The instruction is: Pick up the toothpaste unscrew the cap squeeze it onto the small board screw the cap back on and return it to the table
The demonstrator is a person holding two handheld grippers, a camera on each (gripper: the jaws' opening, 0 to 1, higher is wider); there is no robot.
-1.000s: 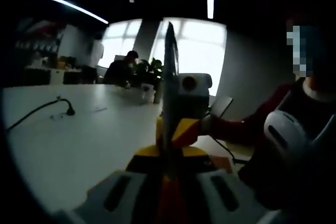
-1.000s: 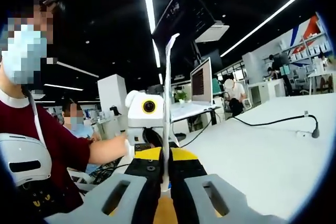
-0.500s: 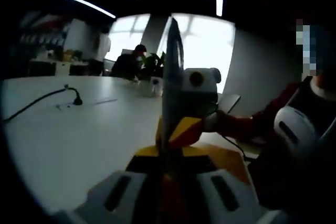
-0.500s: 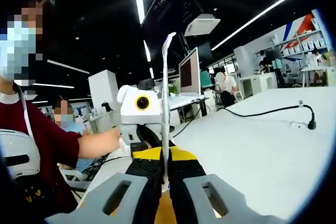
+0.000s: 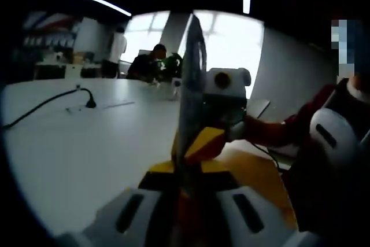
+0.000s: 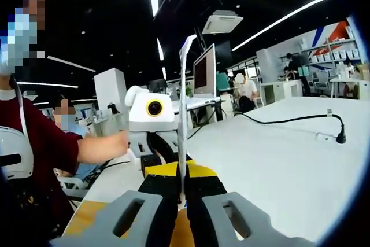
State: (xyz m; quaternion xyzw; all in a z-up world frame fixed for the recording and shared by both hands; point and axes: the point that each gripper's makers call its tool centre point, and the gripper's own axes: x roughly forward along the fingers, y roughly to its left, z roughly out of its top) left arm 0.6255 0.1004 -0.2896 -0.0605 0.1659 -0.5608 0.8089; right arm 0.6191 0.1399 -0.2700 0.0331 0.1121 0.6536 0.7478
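Left gripper view: dim and backlit by bright windows at the far end of the room.
Left tongs (image 5: 184, 186): closed on the flat toothpaste (image 5: 189, 85), which rises edge-on from between the jaws.
Right tongs (image 6: 182, 198): likewise clamped on the toothpaste (image 6: 183, 114), a thin white strip standing straight up from the jaws.
Toothpaste position: held up off the worktop (image 5: 87, 143) between the two tongs, which face one another.
Cap: hidden, so I cannot tell whether it is on or off.
Worktop: pale and broad, stretching off to the right in the right gripper view (image 6: 277, 154).
Orange-yellow sheet (image 5: 254, 172): lying on the worktop under the tongs, near the person.
Cable: a black lead (image 6: 289, 121) curving across the far worktop to an upright plug; it shows at the left in the left gripper view (image 5: 40, 108).
Person: in a dark red sleeve (image 6: 49, 143), a hand (image 6: 118, 143) just behind the left tongs.
Monitor (image 6: 205, 76): far behind the toothpaste.
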